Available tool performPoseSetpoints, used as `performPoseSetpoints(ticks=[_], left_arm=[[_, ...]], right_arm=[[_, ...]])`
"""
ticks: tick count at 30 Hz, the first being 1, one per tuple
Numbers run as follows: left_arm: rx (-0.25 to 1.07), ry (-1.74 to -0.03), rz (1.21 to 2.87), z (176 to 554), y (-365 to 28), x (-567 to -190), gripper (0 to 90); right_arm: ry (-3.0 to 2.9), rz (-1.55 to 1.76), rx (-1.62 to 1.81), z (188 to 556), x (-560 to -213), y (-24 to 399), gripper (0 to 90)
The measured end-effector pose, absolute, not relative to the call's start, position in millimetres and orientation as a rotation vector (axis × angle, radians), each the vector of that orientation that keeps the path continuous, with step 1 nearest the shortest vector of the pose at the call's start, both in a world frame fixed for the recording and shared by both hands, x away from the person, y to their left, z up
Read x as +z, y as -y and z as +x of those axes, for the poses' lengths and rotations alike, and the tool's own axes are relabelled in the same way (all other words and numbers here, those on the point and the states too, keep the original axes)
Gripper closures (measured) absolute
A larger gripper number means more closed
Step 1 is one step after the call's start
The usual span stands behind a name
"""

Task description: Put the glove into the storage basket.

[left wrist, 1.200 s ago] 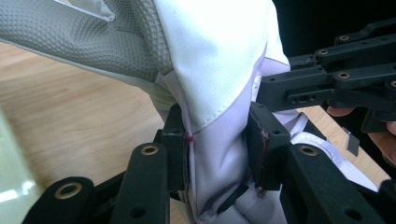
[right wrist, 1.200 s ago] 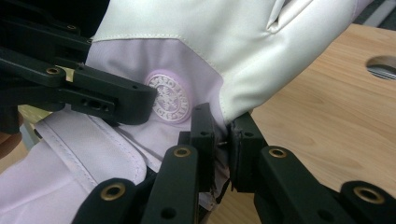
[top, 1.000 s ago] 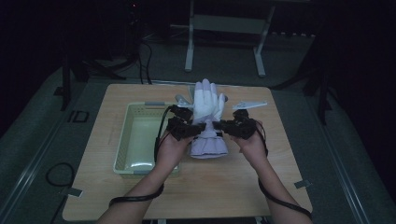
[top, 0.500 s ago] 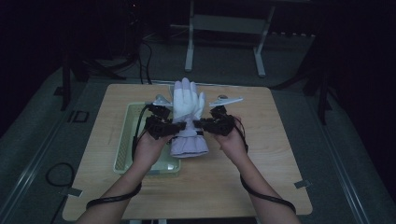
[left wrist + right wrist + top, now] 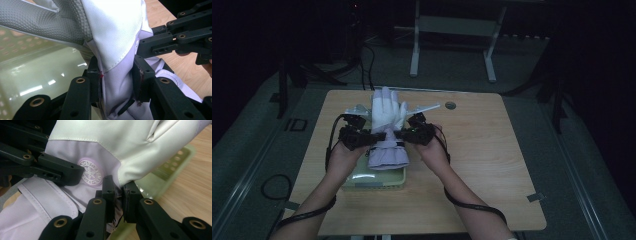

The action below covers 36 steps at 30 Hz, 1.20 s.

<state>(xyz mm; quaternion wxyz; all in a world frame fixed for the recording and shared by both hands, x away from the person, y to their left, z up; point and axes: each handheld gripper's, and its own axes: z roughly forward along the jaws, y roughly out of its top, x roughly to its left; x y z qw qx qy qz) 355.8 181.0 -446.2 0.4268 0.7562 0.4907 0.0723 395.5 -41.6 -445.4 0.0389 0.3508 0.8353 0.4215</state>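
High view: a white and pale lilac padded winter glove (image 5: pixel 386 131) hangs between the two grippers, fingers pointing away from the person, cuff toward them, above the near end of a pale green see-through plastic tray (image 5: pixel 374 179) on the light wooden table (image 5: pixel 492 165).
Left gripper (image 5: pixel 374 136): its jaws are clamped on the glove's left edge at the wrist; in the left gripper view the lilac fabric is pinched between the two black pads (image 5: pixel 96 82), with the grey dotted palm side above them.
Glove, place: between both pairs of jaws, stretched from one to the other, lifted clear of the table as far as I can judge.
Right gripper (image 5: pixel 398 135): its jaws are closed tight on the glove's right edge; the right gripper view shows a thin fold squeezed between the pads (image 5: pixel 109 195), just below the round lilac embroidered badge (image 5: pixel 90 172).
Done: the glove is gripped on both sides and carried over the tray.
Left: lowering it into the tray and letting go, by my judgement.
Hidden: most of the tray lies under the glove and hands, so its contents cannot be told.
Cut off: the glove's fingertips and cuff run out of both gripper views.
Hard to make out: the pale flat things (image 5: pixel 427 106) beyond the jaws, behind the glove, are too dim to identify.
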Motion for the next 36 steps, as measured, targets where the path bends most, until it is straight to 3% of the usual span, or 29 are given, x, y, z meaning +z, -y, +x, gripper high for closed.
performPoseSetpoints(ticks=[12,30,36], left_arm=[[0.139,-1.265,1.895,362,-207,-475,63.7],[0.04,-1.379,2.054,371,-186,-507,61.6],[-0.002,-1.417,2.072,376,-186,-518,56.8]], right_arm=[[-2.583,1.091,1.209,399,-471,6,82.1],[-2.63,1.181,1.018,392,-510,6,82.7],[-2.645,1.145,0.919,390,-511,0,81.2]])
